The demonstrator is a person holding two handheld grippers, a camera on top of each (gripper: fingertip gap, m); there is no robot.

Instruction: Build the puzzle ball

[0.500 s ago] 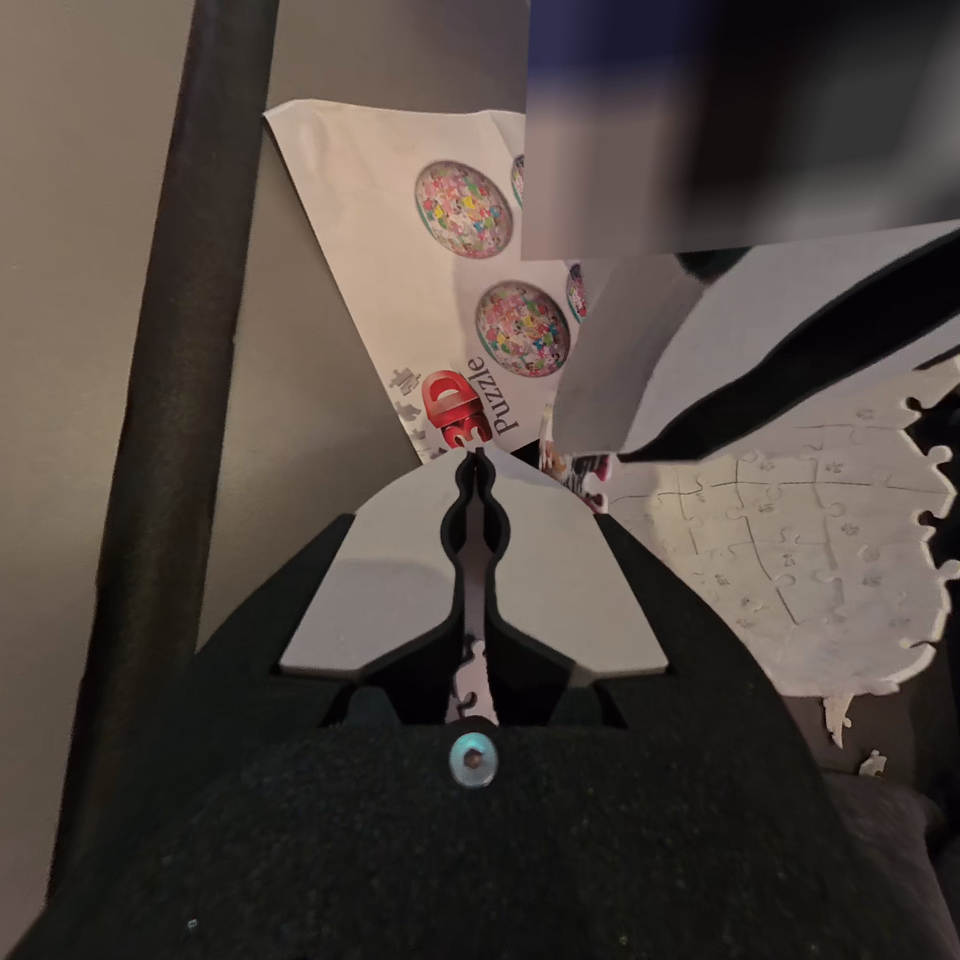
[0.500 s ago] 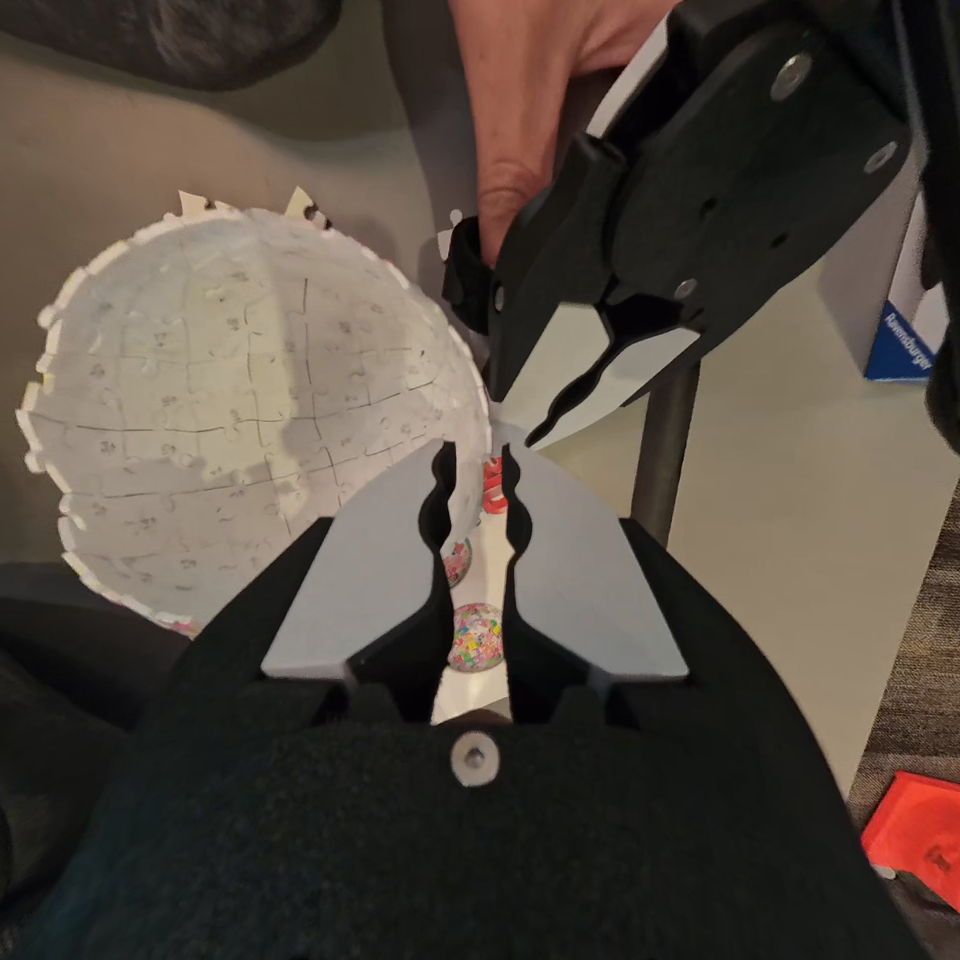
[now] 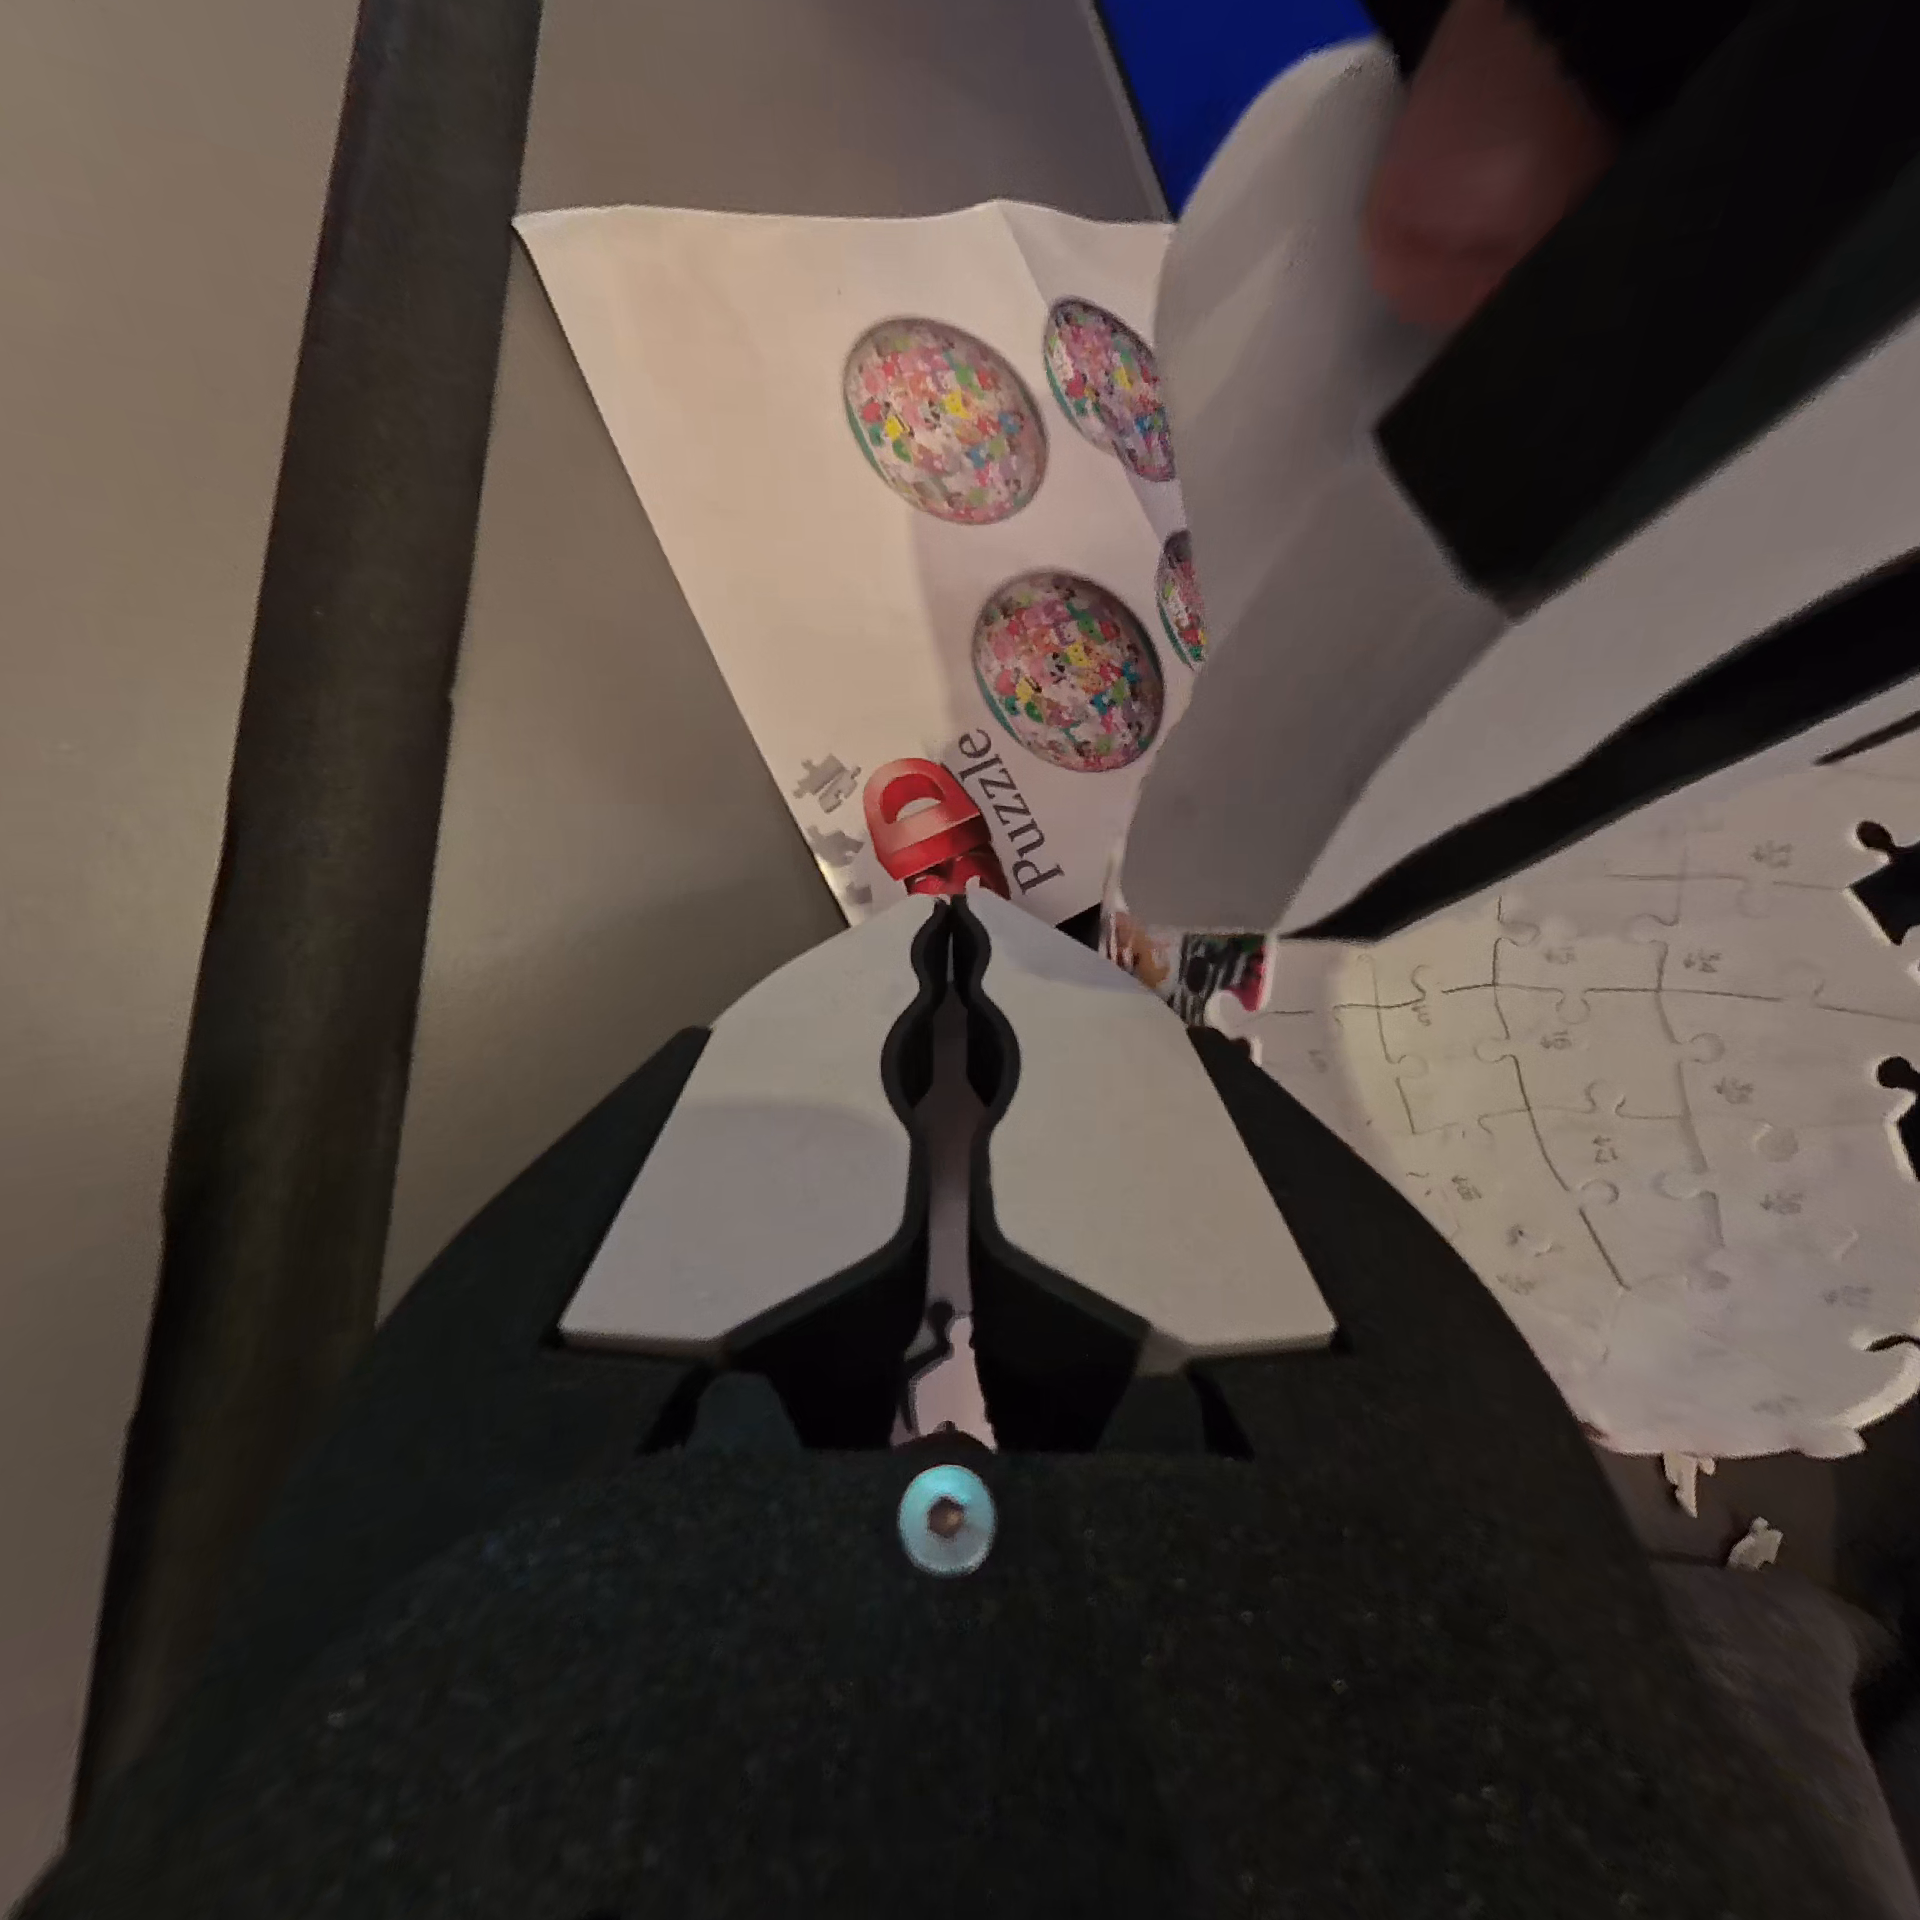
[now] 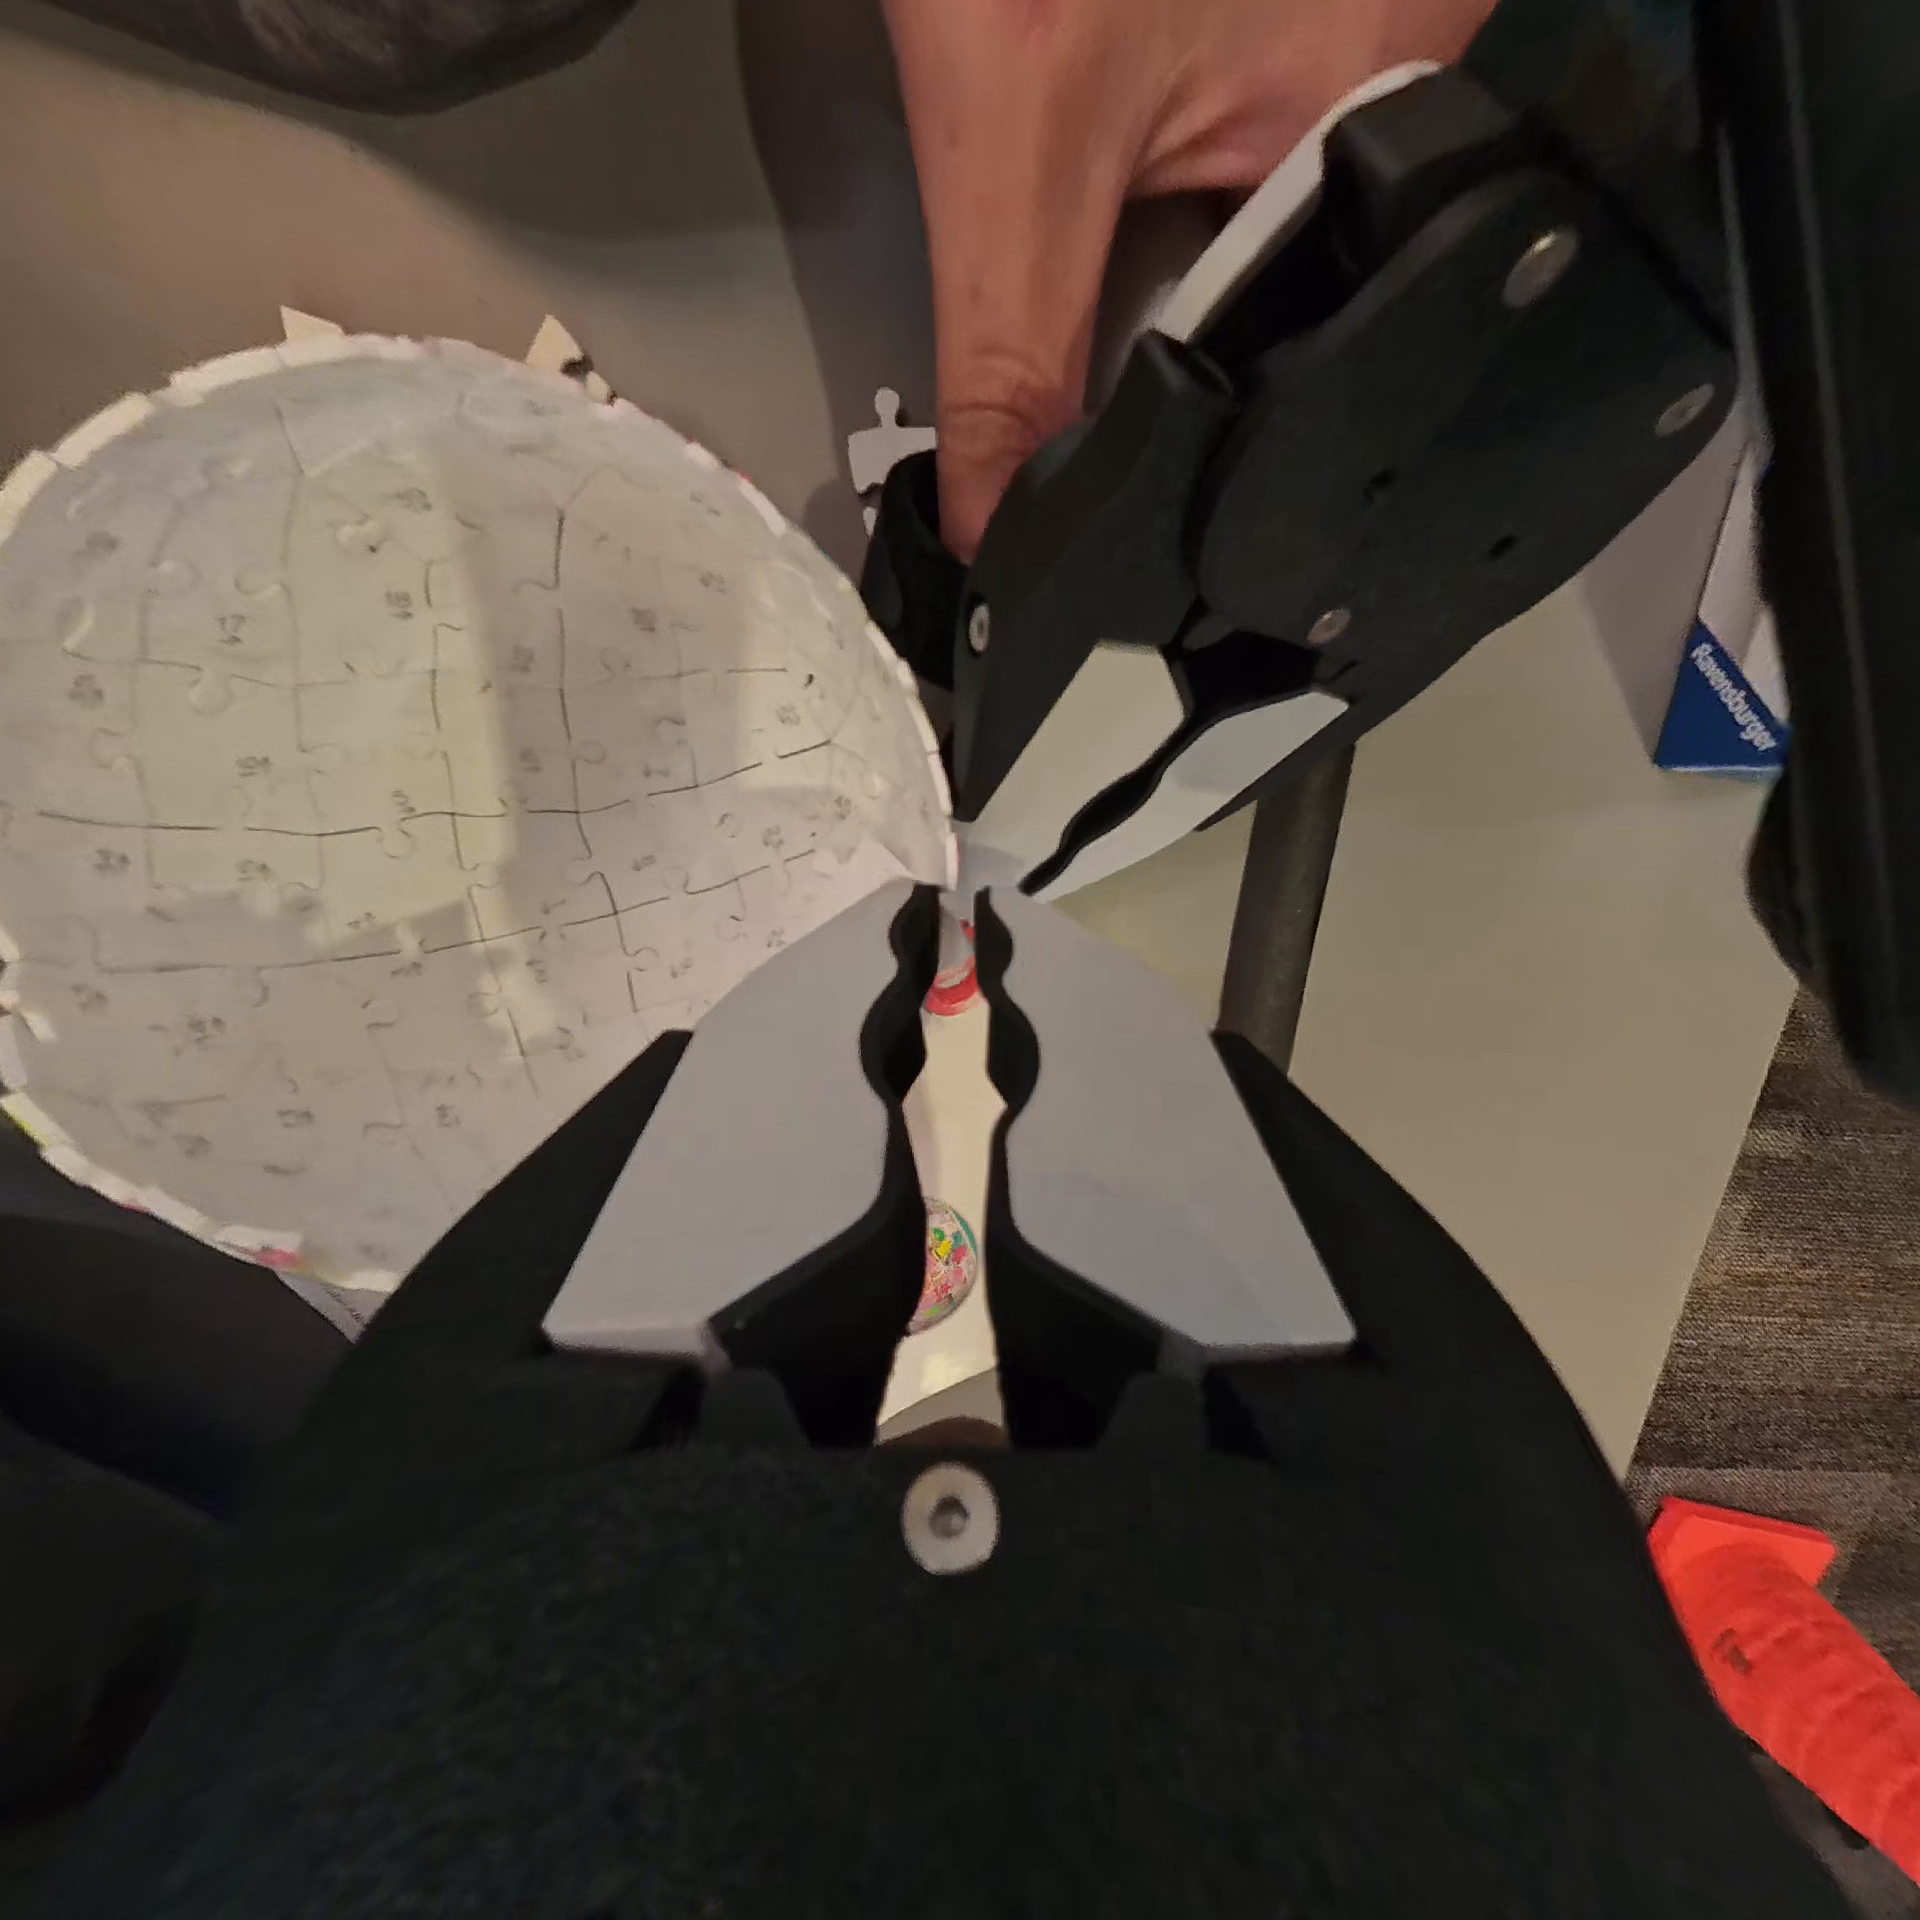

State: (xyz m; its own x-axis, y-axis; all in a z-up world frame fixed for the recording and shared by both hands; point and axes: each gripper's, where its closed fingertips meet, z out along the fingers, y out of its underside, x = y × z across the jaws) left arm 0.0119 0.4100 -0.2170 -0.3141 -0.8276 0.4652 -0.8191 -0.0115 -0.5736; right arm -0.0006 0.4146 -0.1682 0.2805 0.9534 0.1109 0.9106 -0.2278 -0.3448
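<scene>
The half-built puzzle ball (image 4: 416,810) lies as an open shell, its white numbered inside turned toward the right wrist camera and its notched rim running around it; it has no long axis. It sits on the worktop (image 4: 1455,935) beside a dark upright post (image 4: 1283,894), over a printed instruction sheet (image 3: 831,468).

The left gripper (image 4: 997,852) has its fingers pressed together at the tips, which touch the shell's rim; whether they pinch a piece cannot be told. The right gripper (image 4: 951,914) has its fingers slightly spread, with a small white piece (image 4: 961,935) between the tips; whether they grip it cannot be told.

Open worktop lies beyond the post, toward a blue-and-white box (image 4: 1725,707) at its edge. Loose pieces (image 3: 1714,1507) lie near the shell.
</scene>
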